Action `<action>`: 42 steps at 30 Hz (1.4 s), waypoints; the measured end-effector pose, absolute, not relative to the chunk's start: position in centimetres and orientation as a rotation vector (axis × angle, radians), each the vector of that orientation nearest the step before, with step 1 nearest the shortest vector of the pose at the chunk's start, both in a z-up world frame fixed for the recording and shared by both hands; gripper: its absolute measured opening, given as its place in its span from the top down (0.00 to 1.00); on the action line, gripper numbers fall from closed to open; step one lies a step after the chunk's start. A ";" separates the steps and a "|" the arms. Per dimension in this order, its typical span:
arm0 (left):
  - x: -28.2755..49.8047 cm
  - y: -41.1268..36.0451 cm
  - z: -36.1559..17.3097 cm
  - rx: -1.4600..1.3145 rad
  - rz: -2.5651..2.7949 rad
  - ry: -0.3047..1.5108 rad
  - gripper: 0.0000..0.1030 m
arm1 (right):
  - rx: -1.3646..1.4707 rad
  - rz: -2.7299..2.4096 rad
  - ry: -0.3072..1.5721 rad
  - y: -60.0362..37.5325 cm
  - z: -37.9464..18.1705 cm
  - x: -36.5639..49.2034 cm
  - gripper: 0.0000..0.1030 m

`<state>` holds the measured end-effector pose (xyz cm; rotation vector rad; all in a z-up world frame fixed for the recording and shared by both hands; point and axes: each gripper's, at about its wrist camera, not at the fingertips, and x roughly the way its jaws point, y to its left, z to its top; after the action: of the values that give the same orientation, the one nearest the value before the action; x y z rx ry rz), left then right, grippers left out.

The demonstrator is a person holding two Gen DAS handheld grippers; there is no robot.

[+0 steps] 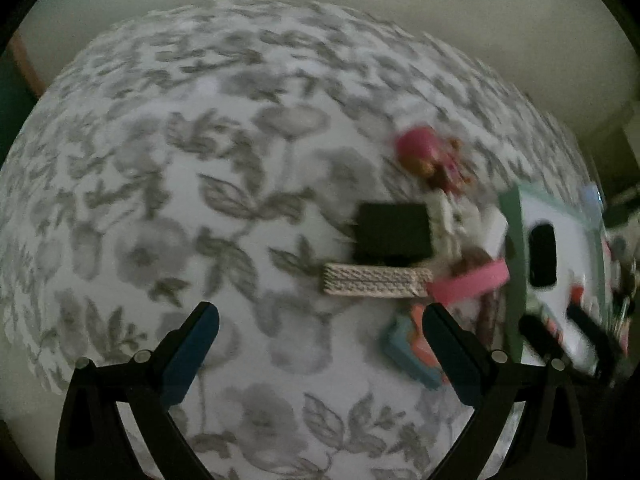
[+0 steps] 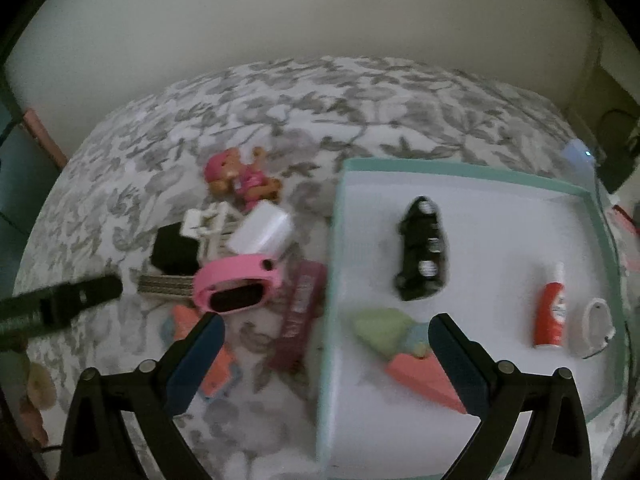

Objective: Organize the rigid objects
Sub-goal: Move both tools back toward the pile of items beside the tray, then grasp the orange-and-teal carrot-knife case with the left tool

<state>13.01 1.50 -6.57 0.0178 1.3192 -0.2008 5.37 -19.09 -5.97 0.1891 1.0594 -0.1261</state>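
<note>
Right claw (image 2: 326,360): jaws spread wide, empty, hanging over the left wall of the teal tray (image 2: 460,170).
Left claw (image 1: 320,354): jaws spread, empty, above the floral bedspread (image 1: 160,200).
Tray contents: black toy car (image 2: 422,256) mid-tray, red bottle (image 2: 552,312) by the right wall.
Loose pile: pink watch (image 2: 236,284), pink doll (image 2: 240,178), black cube (image 2: 176,248), white block (image 2: 262,232), all on the bedspread just left of the tray.

Your rigid objects sit partly in the tray, partly beside it.
In the teal-rimmed white tray (image 2: 472,176) lie a black toy car (image 2: 422,250), a red bottle (image 2: 551,314) and a coral wedge (image 2: 424,378). Left of it on the bedspread you have a pink watch (image 2: 236,284), white charger (image 2: 262,233), black cube (image 2: 176,254) and pink doll (image 2: 240,178).
</note>
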 end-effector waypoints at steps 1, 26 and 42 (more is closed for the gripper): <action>12.9 1.1 -6.7 0.034 -0.209 1.324 0.02 | 0.192 -0.139 1.058 -19.5 -5.9 5.4 0.00; 8.6 -9.7 -10.3 0.520 -0.503 1.323 0.06 | 0.322 -0.294 1.061 -24.6 -6.0 4.5 0.00; 8.9 -10.0 -11.2 0.467 -0.490 1.355 0.30 | 0.335 -0.257 1.067 -24.2 -6.1 4.9 0.00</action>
<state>8.90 -9.97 -11.20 0.4673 1.3552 -0.4905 4.89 -24.24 -6.11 0.3347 1.0668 -0.2567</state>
